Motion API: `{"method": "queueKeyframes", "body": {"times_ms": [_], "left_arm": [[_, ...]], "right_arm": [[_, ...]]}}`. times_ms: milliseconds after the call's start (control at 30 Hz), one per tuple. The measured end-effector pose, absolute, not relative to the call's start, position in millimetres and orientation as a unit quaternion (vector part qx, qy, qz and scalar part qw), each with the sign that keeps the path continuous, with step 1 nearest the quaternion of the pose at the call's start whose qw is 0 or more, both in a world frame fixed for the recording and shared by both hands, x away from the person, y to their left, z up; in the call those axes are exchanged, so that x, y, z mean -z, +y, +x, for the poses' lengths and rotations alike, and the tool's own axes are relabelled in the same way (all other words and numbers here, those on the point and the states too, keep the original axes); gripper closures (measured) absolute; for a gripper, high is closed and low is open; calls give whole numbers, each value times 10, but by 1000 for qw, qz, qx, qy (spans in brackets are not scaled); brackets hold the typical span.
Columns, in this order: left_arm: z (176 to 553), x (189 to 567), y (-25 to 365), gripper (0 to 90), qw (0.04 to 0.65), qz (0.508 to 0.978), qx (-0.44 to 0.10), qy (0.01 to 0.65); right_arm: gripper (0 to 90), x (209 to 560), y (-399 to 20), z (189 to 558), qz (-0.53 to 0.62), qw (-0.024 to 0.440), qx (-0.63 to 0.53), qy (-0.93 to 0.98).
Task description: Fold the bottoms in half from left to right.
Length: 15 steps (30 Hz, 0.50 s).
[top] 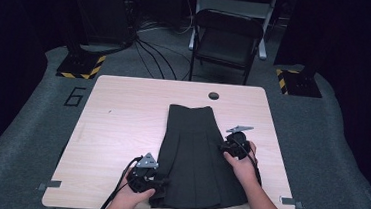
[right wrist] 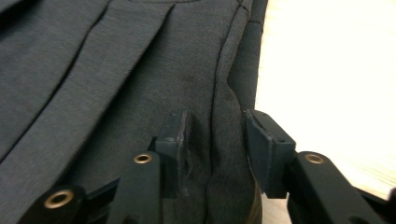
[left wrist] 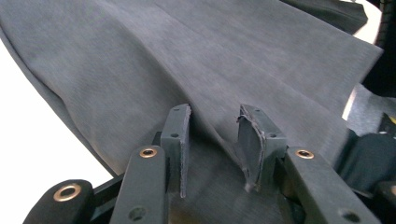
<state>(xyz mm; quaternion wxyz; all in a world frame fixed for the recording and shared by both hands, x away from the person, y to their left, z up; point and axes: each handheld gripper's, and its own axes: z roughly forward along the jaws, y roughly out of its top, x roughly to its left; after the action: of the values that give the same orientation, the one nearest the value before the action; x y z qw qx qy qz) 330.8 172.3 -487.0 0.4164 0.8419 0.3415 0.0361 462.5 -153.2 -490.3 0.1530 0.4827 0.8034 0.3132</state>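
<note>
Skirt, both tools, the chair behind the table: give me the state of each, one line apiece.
Skirt: lying flat on the table, waistband at the far end.
Left tool: jaws apart, a fabric ridge between them at the skirt's near left edge.
Right tool: jaws apart, astride the skirt's right edge fold.
Folding chair: unfolded, empty.

Two bare forearms come in from the near side. The left hand (top: 128, 196) holds the black two-jaw left hand-held gripper (top: 160, 182), lying low and pointing across toward the right one. The right hand (top: 243, 163) holds the matching right hand-held gripper (top: 228, 147), pointing toward the left. On both, the jaws stand partly apart, pads (left wrist: 184, 140) clear of contact.
</note>
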Motion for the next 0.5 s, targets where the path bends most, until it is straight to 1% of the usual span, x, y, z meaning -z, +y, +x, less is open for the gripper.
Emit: {"method": "queueKeyframes", "body": {"times_ms": [100,200,267,367,500], "left_arm": [[3233,4853,1750,651,421,842,-33,337],[3167,4803,1778,669,432,836,-29,338],[3140,4755,1790,707,436,837,-30,329],[3092,4737,1763,735,443,836,-12,323],[3090,4791,1687,738,438,841,-2,318]], "right_arm": [[546,4853,-1549,4557,476,160,-325,801],[536,4799,-1546,4465,471,160,-334,801],[530,4766,-1541,4402,463,160,-341,802],[525,4734,-1522,4310,456,157,-350,803],[520,4708,-1494,4210,436,157,-357,811]]}}
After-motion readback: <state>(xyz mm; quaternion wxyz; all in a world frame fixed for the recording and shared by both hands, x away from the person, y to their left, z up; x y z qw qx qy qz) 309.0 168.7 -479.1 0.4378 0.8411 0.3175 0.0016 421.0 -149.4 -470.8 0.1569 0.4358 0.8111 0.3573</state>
